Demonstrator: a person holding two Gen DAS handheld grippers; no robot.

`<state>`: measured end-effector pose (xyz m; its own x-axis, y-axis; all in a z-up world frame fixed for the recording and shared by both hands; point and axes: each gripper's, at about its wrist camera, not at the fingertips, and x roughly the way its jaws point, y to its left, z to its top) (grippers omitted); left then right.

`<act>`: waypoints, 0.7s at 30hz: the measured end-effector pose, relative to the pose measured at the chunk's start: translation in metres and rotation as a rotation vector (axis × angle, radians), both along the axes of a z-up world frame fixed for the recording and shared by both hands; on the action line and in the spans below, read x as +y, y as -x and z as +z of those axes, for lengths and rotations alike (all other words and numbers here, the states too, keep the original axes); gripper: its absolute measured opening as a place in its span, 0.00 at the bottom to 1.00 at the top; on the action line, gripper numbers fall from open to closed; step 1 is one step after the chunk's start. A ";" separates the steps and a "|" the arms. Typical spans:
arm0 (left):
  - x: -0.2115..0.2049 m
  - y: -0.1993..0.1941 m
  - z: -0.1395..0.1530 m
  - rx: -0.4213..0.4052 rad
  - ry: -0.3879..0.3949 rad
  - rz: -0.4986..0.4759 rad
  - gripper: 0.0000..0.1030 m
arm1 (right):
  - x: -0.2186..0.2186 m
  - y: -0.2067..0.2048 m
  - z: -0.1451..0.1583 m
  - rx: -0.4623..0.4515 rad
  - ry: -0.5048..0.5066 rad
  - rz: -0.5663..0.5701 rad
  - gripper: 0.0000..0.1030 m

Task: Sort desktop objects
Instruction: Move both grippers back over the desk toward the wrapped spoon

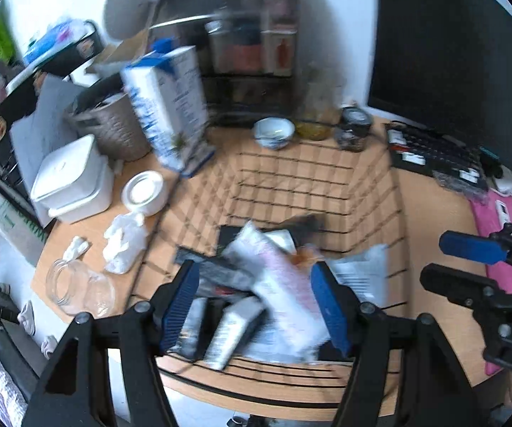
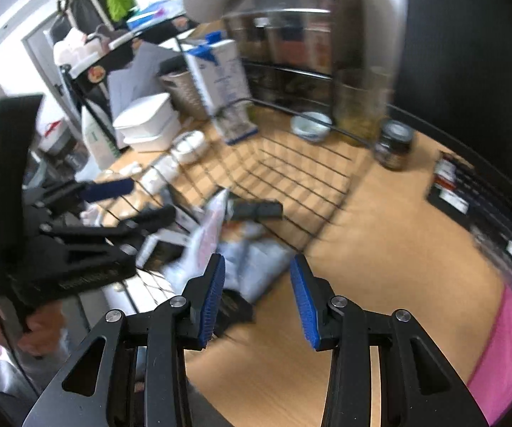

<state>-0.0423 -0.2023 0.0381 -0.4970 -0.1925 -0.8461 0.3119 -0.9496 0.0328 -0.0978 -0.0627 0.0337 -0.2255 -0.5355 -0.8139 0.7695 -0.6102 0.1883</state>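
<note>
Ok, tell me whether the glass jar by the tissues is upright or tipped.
Tipped: the glass jar lies on its side at the desk edge, mouth sideways, beside the tissues.

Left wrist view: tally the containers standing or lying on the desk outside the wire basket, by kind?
Carton: 1, blue and white carton
Woven bin: 1, woven bin
White lidded box: 1, white box
Bowl: 1, bowl
Glass jars: 3, clear jar lying down, dark jar, yellowish jar
Total: 7
</note>
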 end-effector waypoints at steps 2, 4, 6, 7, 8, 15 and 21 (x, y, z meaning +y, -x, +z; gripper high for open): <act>0.019 0.008 0.005 0.006 0.001 -0.035 0.69 | 0.025 0.006 -0.001 0.001 -0.006 -0.038 0.38; 0.049 0.021 0.011 0.019 0.006 -0.088 0.70 | 0.053 0.014 -0.004 0.007 -0.021 -0.082 0.38; 0.079 0.035 0.012 0.044 -0.003 -0.138 0.76 | 0.086 0.026 -0.012 0.010 -0.038 -0.145 0.38; 0.094 0.043 0.011 0.055 -0.013 -0.161 0.77 | 0.101 0.032 -0.015 0.009 -0.046 -0.176 0.38; 0.108 0.052 0.007 0.061 -0.027 -0.186 0.78 | 0.120 0.041 -0.022 0.002 -0.053 -0.220 0.38; 0.184 0.131 -0.042 -0.024 -0.061 -0.268 0.78 | 0.243 0.103 -0.075 -0.080 -0.069 -0.510 0.39; 0.204 0.187 -0.079 -0.096 -0.052 -0.245 0.78 | 0.292 0.150 -0.093 -0.068 -0.052 -0.607 0.39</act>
<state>-0.2290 0.0020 -0.0408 -0.4406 -0.0308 -0.8972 0.0700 -0.9975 -0.0001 -0.2476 0.2294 -0.0592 -0.4246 -0.2872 -0.8586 0.2692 -0.9455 0.1832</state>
